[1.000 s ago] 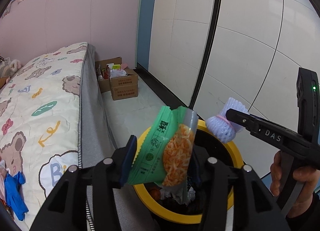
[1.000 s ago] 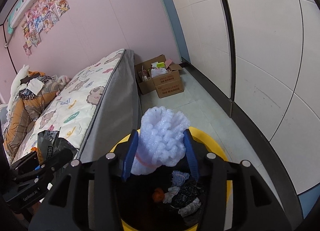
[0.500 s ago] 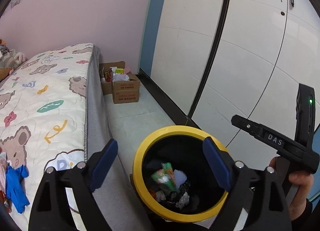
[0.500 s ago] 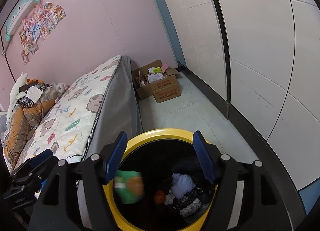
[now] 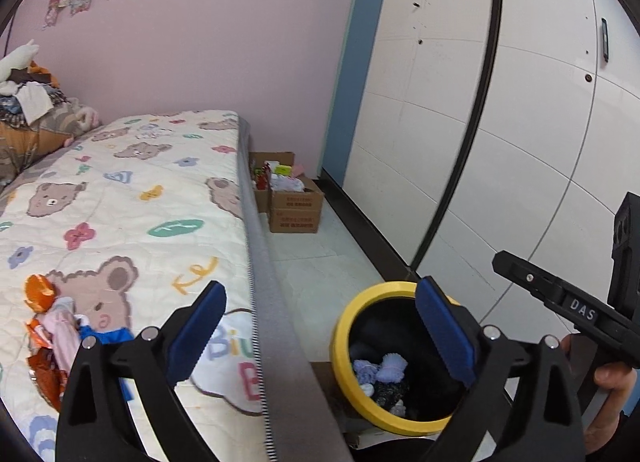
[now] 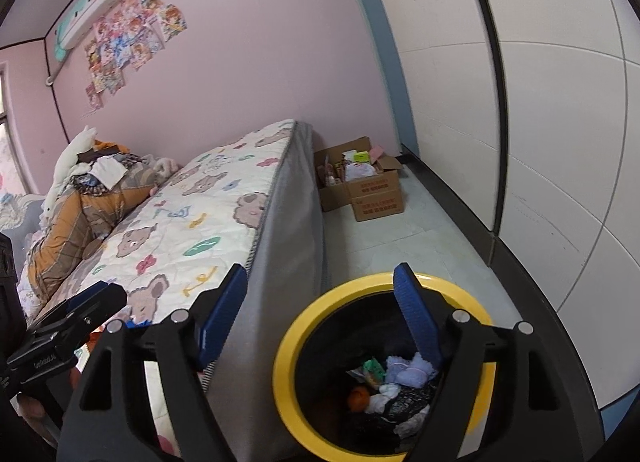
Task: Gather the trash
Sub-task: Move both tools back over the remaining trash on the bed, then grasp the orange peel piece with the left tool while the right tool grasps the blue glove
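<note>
A black bin with a yellow rim (image 5: 340,346) (image 6: 286,346) stands on the floor beside the bed. In it lie a purple foam net (image 5: 382,368) (image 6: 408,372), a green snack packet (image 6: 374,368), an orange scrap (image 6: 358,398) and black plastic. My left gripper (image 5: 320,332) hangs above the bed edge and the bin, its jaws opening with nothing between them. My right gripper (image 6: 320,316) (image 5: 560,302) is over the bin's left rim, jaws also opening and empty. More trash (image 5: 52,326) lies on the bed sheet at the left: orange wrappers, a pink piece, something blue.
The bed (image 5: 132,214) with a bear-print sheet fills the left, and its grey side (image 6: 288,262) stands close to the bin. Open cardboard boxes (image 5: 294,202) (image 6: 372,186) sit at the far wall. White wardrobe doors (image 5: 520,142) line the right. Clothes (image 6: 88,190) are piled on the bed.
Both grippers opened and let go: the green snack packet and the purple foam net dropped into the bin. Both grippers then rose and drew back, the left swinging toward the bed.
</note>
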Demonstrator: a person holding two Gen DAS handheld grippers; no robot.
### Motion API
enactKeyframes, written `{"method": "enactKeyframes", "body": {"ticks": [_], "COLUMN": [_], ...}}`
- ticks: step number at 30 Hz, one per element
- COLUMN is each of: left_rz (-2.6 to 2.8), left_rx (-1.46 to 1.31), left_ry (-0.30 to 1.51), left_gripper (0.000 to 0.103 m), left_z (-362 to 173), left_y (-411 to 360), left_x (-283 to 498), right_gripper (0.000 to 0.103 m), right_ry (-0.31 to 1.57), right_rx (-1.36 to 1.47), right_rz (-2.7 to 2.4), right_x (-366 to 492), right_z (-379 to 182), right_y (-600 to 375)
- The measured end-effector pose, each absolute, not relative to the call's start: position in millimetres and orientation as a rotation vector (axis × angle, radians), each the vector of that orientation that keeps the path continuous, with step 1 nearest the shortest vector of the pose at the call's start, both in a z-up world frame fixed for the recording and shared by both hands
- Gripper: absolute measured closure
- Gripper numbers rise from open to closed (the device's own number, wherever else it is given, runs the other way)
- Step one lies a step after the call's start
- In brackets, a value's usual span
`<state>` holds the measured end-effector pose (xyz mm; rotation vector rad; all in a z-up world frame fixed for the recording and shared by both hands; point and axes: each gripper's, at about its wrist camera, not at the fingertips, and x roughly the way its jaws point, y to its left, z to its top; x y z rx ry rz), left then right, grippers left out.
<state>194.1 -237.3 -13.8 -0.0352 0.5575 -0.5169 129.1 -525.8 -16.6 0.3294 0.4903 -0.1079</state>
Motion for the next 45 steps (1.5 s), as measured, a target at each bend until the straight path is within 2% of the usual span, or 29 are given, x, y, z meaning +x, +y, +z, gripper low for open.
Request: {"method": "enactKeyframes", "body": {"ticks": [12, 22, 33, 45], "left_rz": [-0.296, -0.100, 0.011, 0.026], "left_rx": [-0.063, -0.106, -0.102, -0.148], "left_ry": [0.550, 0.588, 0.702, 0.810], "left_gripper": [0.010, 0.010, 0.010, 0.010], "left_z": [-5.9, -17.7, -59.4, -103.1], "left_y": [-131.8, -30.9, 40.4, 66.5], "left_x": [217.9, 261.5, 309.3, 352.8], "right_gripper": [0.028, 0.027, 0.025, 0.024], "right_ry": [0.517, 0.599, 0.756, 0.864], "right_rx": [0.228, 0.150, 0.048, -0.125], "right_rz": [0.090, 0.247, 0.410, 0.494], "right_x": [158.9, 196.7, 239.5, 277.0], "right_z": [1.8, -10.7, -57.9, -115.2], "right_y": [-425.8, -335.2, -245.8, -177.5]}}
